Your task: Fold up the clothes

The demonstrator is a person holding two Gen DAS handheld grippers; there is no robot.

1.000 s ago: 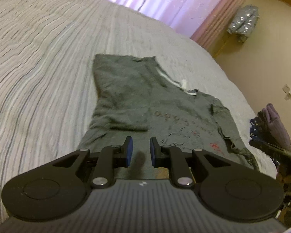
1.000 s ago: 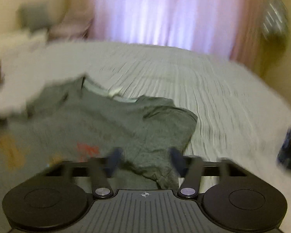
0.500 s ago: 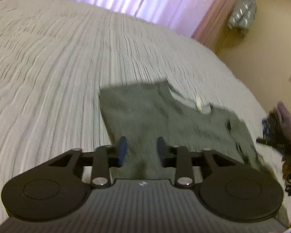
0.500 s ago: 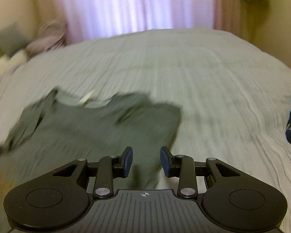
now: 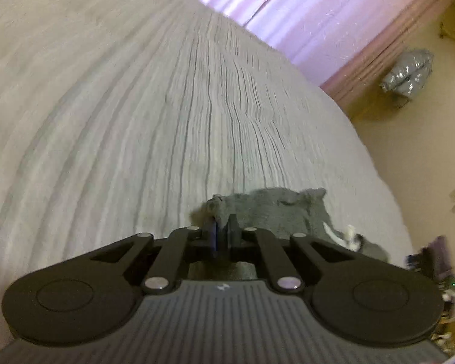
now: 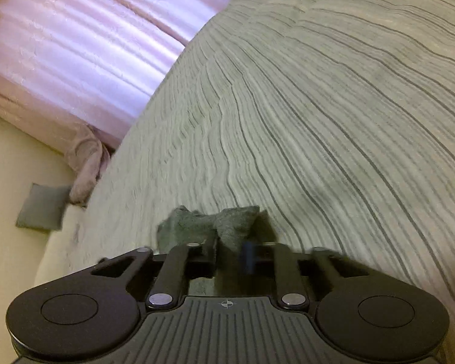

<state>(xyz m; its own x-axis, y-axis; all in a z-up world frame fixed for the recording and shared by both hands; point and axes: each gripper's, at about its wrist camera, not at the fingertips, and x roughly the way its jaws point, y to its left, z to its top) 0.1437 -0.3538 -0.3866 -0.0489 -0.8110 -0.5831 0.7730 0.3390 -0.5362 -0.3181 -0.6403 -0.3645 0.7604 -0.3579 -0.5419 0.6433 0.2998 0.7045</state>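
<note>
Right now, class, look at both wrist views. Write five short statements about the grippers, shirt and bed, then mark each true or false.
1. The left gripper is shut on the shirt. True.
2. The right gripper hangs open with nothing between its fingers. False: grey shirt cloth sits between them.
3. The bed has a striped cover. True.
4. The shirt is bright red. False: it is grey.
5. The curtain is pale pink. True.
</note>
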